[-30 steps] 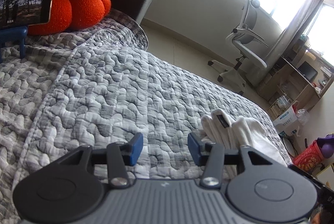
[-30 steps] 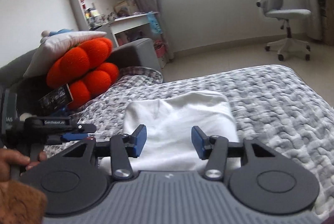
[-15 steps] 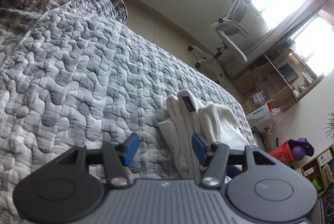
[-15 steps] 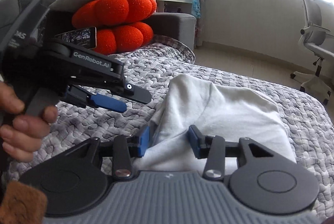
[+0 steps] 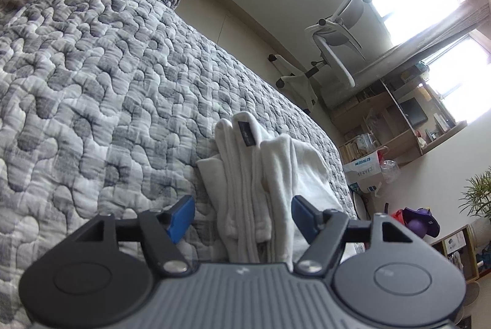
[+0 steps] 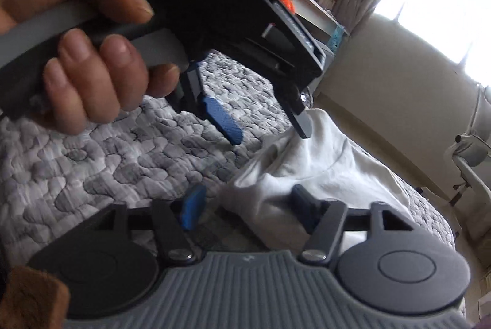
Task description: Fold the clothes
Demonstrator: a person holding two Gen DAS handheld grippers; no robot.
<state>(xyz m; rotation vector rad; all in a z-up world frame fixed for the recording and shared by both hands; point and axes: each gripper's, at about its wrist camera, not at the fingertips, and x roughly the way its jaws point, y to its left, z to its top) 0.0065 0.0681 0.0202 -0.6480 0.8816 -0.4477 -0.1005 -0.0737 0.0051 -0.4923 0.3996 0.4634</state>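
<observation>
Both grippers have dropped in close to the white garment (image 5: pixel 260 175), which lies bunched on the quilt (image 5: pixel 92 83). The left gripper (image 5: pixel 242 217) widens around a fold; the right gripper (image 6: pixel 245 206) narrows on an edge, neither yet pinching. Grasping comes next.

Garment (image 5: pixel 270 175) on quilt (image 5: pixel 92 83), chair (image 5: pixel 334 43) behind.

Black gripper (image 5: pixel 242 220) with blue pads, ribbed grey body, silver screws.
</observation>
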